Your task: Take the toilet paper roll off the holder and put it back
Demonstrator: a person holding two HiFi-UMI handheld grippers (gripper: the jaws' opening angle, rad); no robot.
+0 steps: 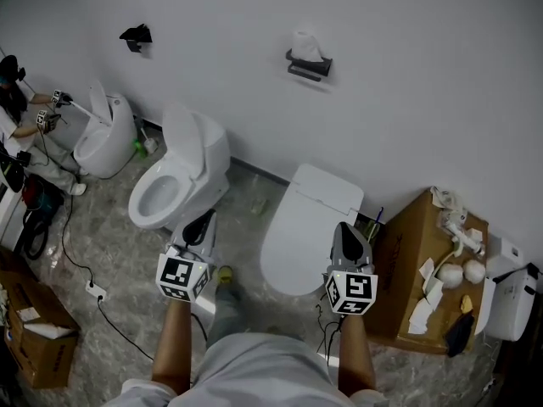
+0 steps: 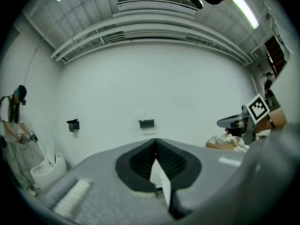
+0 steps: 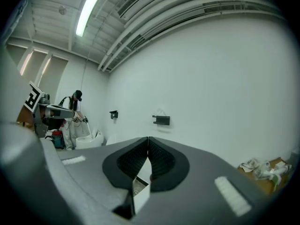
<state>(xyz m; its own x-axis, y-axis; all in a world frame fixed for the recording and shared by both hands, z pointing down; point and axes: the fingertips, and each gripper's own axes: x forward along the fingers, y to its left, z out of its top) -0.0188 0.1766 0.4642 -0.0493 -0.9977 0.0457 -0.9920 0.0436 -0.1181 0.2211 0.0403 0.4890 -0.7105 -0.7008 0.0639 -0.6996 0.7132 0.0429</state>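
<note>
Way off to the left of our left gripper (image 1: 199,225) there's a person (image 1: 15,113) leaning over an open toilet (image 1: 103,138) with a pair of grippers of their own. Up on the wall past them is a small black bracket (image 1: 136,35).

Our left gripper is clenched, jaws pressed together with nothing between them. It's aimed at the wall over a white toilet with its lid up (image 1: 170,181).

As for stuff to read, the only print we can make out is the black-and-white square pattern on the marker cube (image 1: 181,276) of each gripper. Any words or brand names are too small for us to read.

The toilet paper roll (image 1: 307,46) is on its holder (image 1: 309,66), a black shelf-type thing fixed to the wall. That puts it ahead of and above both grippers and well apart from them. It falls between the two lines they point along, a bit nearer the right one's. White paper pokes upward from the top of the holder. We can't tell which way the roll's long axis runs because it's too small in every view.

The right gripper (image 1: 346,230) is clenched too, jaws together and empty, held over a closed-lid toilet (image 1: 310,202). Just to its right is a cardboard box (image 1: 405,265) with paper scraps (image 1: 422,314) lying on top.
</note>
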